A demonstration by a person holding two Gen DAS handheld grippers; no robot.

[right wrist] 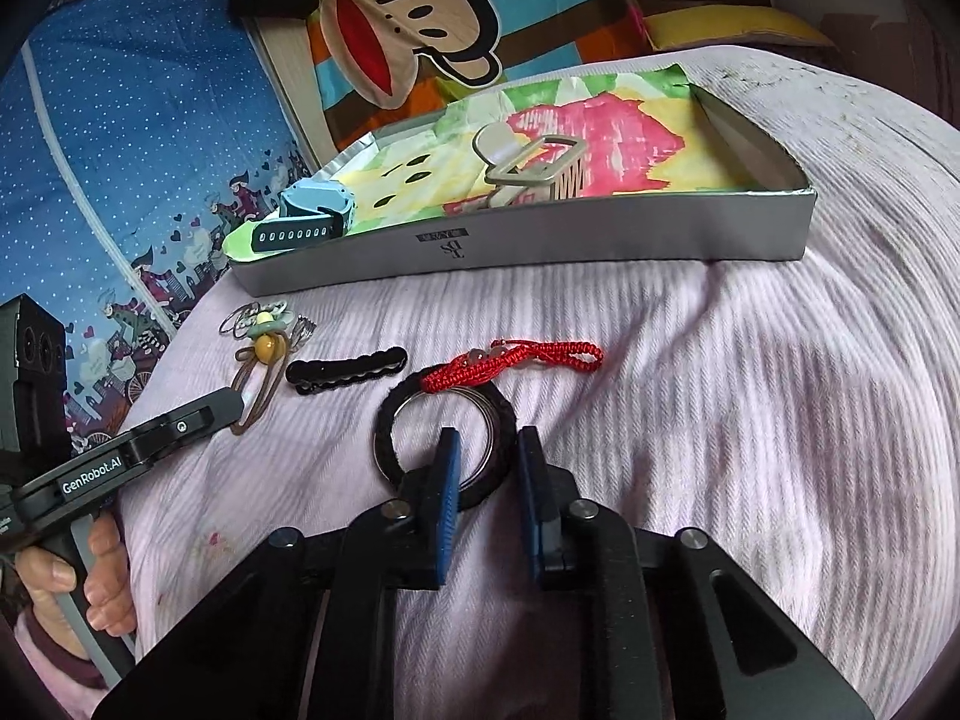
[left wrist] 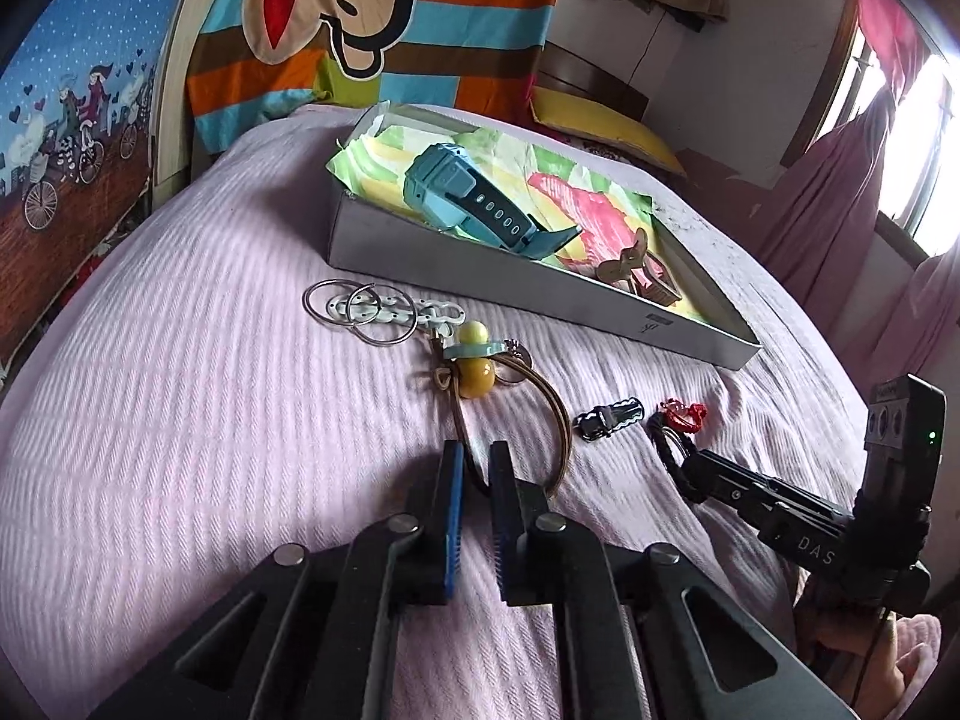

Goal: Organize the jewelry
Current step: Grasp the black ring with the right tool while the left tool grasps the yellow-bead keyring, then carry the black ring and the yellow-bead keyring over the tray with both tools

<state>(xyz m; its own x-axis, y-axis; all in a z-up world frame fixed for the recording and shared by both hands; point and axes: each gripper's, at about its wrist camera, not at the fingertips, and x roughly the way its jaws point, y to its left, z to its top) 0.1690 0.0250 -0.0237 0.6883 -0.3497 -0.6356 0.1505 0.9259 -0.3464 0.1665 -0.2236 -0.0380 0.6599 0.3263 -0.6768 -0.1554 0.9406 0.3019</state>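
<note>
The right gripper sits nearest, its jaws parted a little and straddling the near rim of the black ring bracelet, not visibly clamped; its red knotted cord trails toward 1 o'clock. At 10 o'clock lie a black hair clip and a brown cord with yellow beads, which the left gripper straddles, narrowly parted. At 12 o'clock the grey box holds a blue watch

Pink bedspread, grey tray, keyrings, black clip, red-corded ring
</note>
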